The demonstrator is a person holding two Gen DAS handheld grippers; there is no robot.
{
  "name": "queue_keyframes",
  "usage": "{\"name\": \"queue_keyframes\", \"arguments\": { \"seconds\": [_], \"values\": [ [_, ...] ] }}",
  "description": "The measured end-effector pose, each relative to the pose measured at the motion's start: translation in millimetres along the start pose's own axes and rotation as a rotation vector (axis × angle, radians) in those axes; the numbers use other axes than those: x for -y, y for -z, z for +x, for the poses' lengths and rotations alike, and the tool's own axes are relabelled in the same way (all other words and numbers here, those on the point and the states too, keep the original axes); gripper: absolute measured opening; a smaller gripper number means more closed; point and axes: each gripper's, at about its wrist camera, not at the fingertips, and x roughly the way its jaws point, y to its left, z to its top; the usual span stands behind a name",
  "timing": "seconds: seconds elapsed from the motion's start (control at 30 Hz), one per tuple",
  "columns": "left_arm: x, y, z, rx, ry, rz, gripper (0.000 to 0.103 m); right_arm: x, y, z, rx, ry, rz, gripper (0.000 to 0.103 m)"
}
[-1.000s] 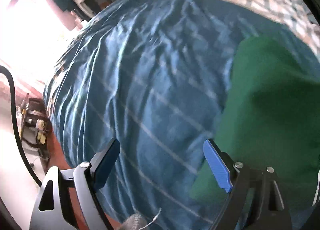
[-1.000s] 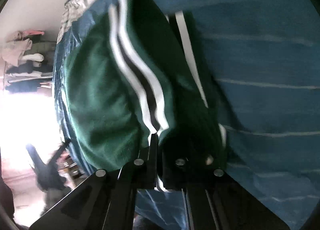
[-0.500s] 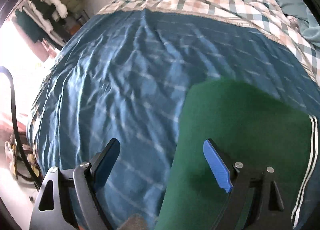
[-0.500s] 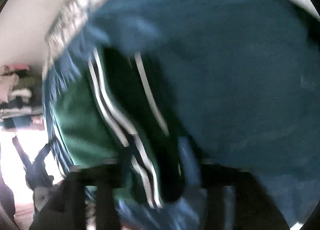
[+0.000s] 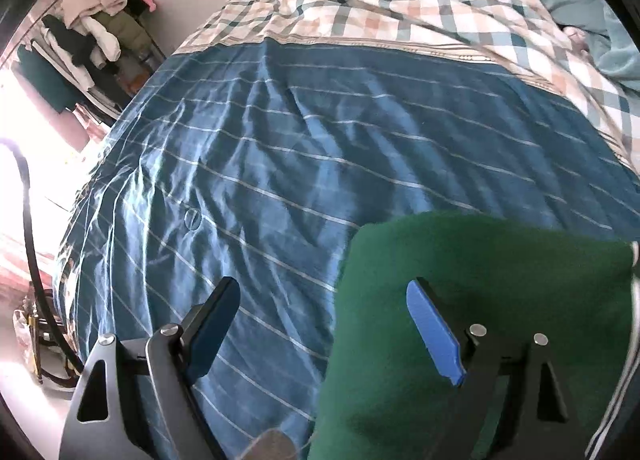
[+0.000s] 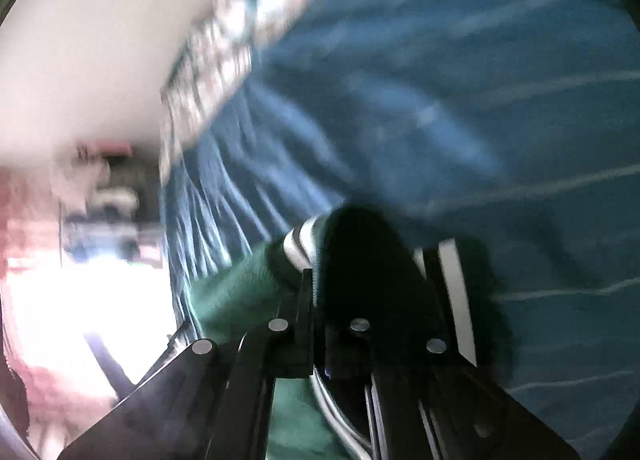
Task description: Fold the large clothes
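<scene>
Right hand-held gripper (image 6: pixel 318 300) clamped on green garment (image 6: pixel 240 296) w/ white stripes, over blue bedspread (image 6: pixel 440 100).

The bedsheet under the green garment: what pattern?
Blue bedsheet with thin white stripes, clearest in the left wrist view.

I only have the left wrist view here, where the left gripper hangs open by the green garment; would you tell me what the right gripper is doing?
Observer: The right gripper is shut on the green garment, pinching a bunched fold.
Operator: Thank you. Is any trim visible at that pinch?
Observer: Yes, white stripes run across the fabric just past its fingertips.
Operator: And what lies behind it?
Observer: The blue striped bedspread, though that view is motion-blurred.
</scene>
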Motion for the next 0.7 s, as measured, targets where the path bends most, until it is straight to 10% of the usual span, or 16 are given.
{"name": "queue_keyframes", "arguments": {
  "seconds": [0.1,0.23,0.4,0.5,0.7],
  "values": [
    [7.3,0.2,11.7,-0.021,-0.003,0.021,0.085,8.0,-10.5,-12.4,0.057,0.086,0.023,0.002],
    [16.2,1.0,35.0,-0.049,-0.056,0.058,0.085,36.7,-22.5,41.8,-0.128,0.166,0.103,0.003],
    [-0.9,3.2,33.8,-0.067,-0.027,0.013,0.085,27.7,-14.6,6.1,-0.135,0.129,0.097,0.04],
    [-12.5,13.9,16.1,-0.056,-0.009,-0.032,0.085,35.1,9.5,-52.5,-0.114,0.127,0.077,0.062],
    [-12.3,53.1,-9.3,-0.089,0.006,-0.036,0.085,73.5,100.1,-80.2,-0.274,0.143,0.148,0.066]
  ]
}}
